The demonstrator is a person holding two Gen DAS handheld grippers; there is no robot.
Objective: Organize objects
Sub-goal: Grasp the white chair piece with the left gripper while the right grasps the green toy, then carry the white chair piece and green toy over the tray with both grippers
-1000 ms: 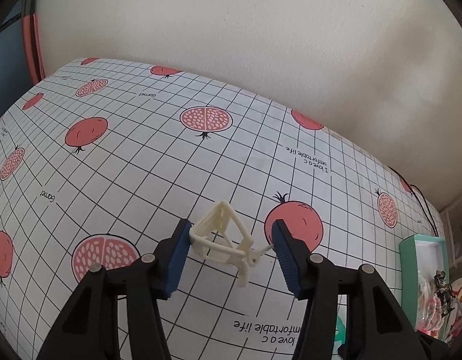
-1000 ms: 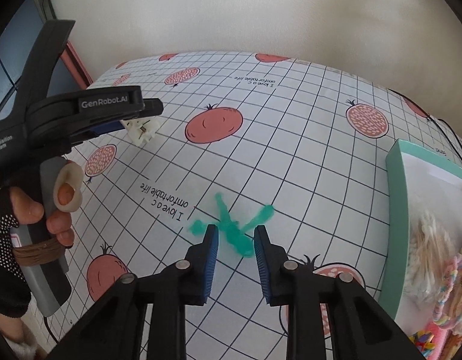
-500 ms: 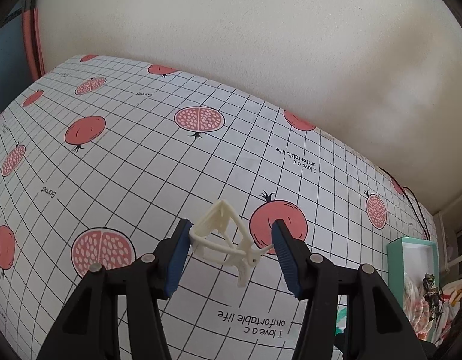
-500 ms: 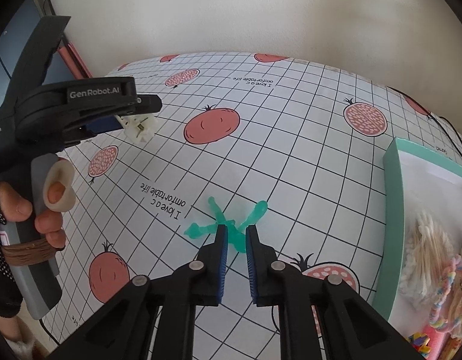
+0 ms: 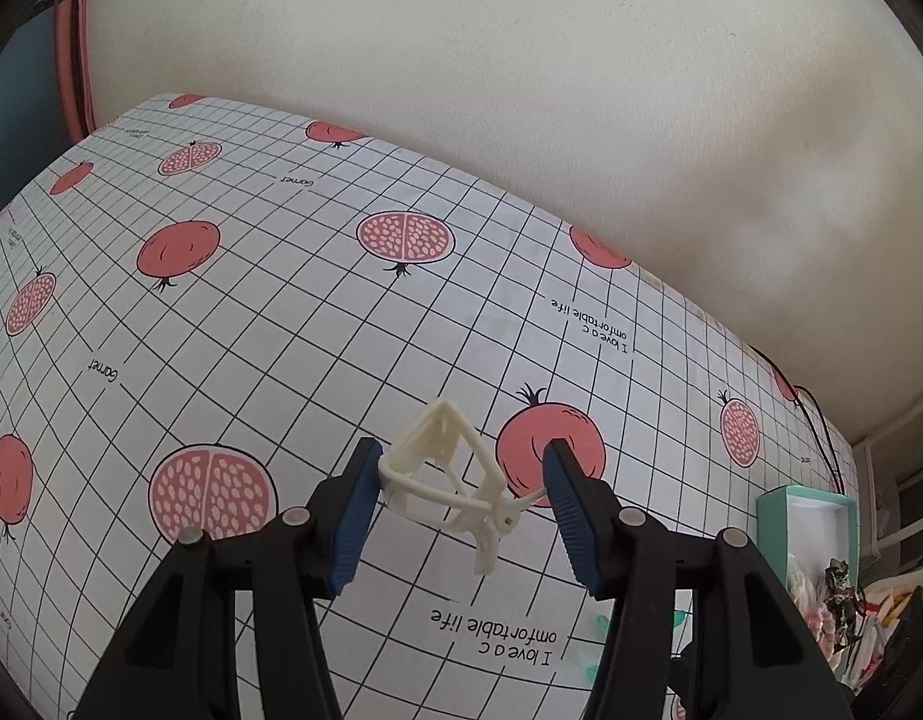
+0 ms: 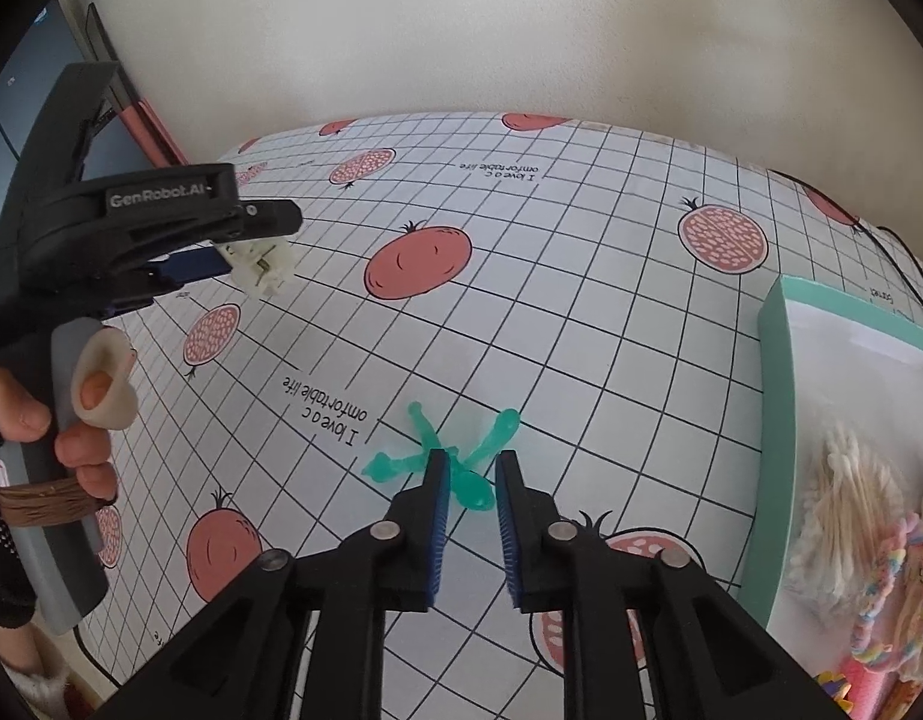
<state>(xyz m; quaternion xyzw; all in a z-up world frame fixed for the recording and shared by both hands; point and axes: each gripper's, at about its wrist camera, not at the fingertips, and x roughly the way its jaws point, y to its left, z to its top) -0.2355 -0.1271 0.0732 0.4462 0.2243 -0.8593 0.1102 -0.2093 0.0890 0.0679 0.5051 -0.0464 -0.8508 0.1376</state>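
Note:
My left gripper [image 5: 461,468] is shut on a cream plastic clip [image 5: 455,480] and holds it in the air above the pomegranate-print tablecloth [image 5: 281,312]. The same clip [image 6: 260,267] shows at the left gripper's tips [image 6: 245,240] in the right wrist view. My right gripper [image 6: 470,480] sits low over a green plastic clip [image 6: 455,456] lying on the cloth. Its jaws stand narrowly apart on either side of the clip's near end, and no squeeze shows.
A teal open box [image 6: 779,420] stands at the right with cotton swabs [image 6: 845,498] and colourful hair ties [image 6: 887,600] inside; it also shows in the left wrist view [image 5: 767,516]. A wall runs behind the table. A cable [image 6: 905,258] lies at the far right.
My right gripper narrowed around the green clip, then opened slightly and drew back. My left gripper rose and moved back with the cream clip still held.

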